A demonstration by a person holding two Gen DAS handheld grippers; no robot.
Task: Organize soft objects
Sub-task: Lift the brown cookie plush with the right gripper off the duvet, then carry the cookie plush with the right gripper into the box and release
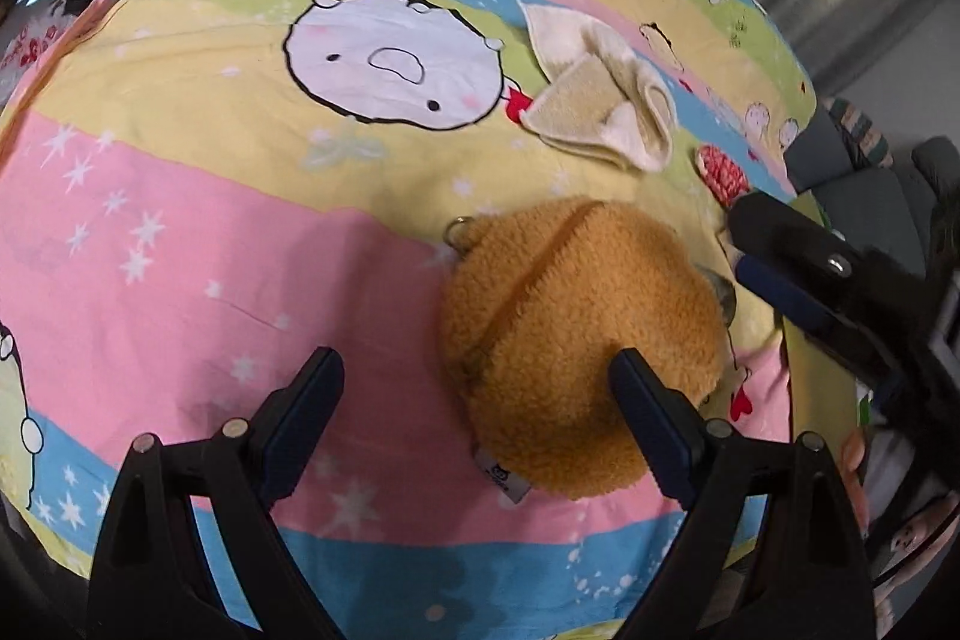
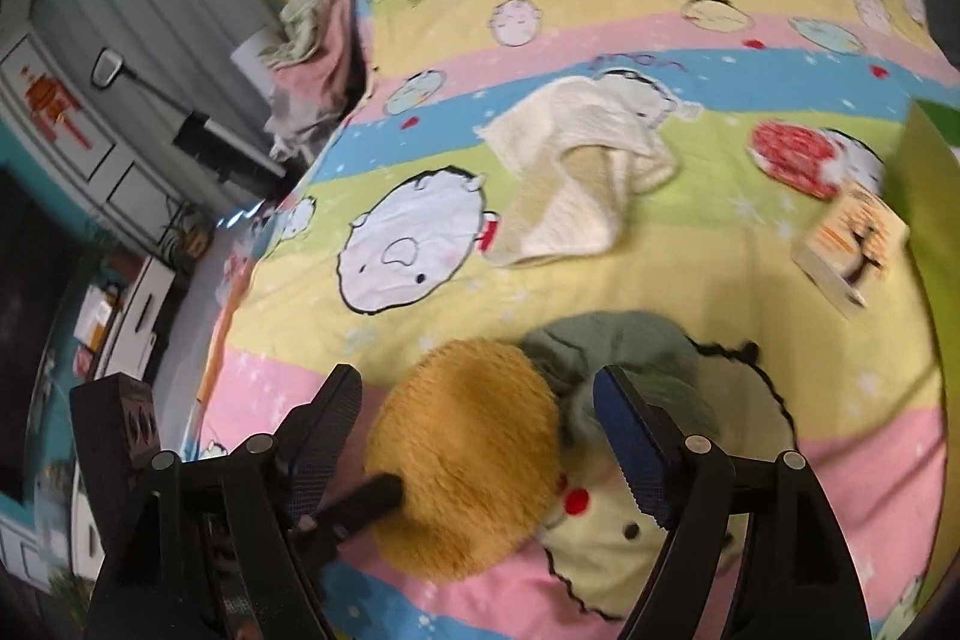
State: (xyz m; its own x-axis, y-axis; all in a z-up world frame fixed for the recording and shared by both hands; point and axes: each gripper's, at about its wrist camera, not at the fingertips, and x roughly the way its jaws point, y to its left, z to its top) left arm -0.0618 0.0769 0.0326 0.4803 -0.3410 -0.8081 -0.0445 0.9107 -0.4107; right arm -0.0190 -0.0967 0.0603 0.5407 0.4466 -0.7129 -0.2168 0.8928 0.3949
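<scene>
Both grippers, left (image 1: 477, 385) & right (image 2: 477, 403), gape w/ nothing held; orange plush pouch (image 1: 576, 340) looks light, squashy, so pinch mid-body, not the zip.

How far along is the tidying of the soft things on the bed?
Early, by the look of it. Done: nothing looks put away. The fluffy orange plush pouch lies on the striped cartoon bedsheet beside a grey-green cloth. In hand: nothing; the left gripper and right gripper both hover with jaws open, neither gripping. Left: the crumpled cream towel, the round red patterned item, the pouch and the cloth.
</scene>
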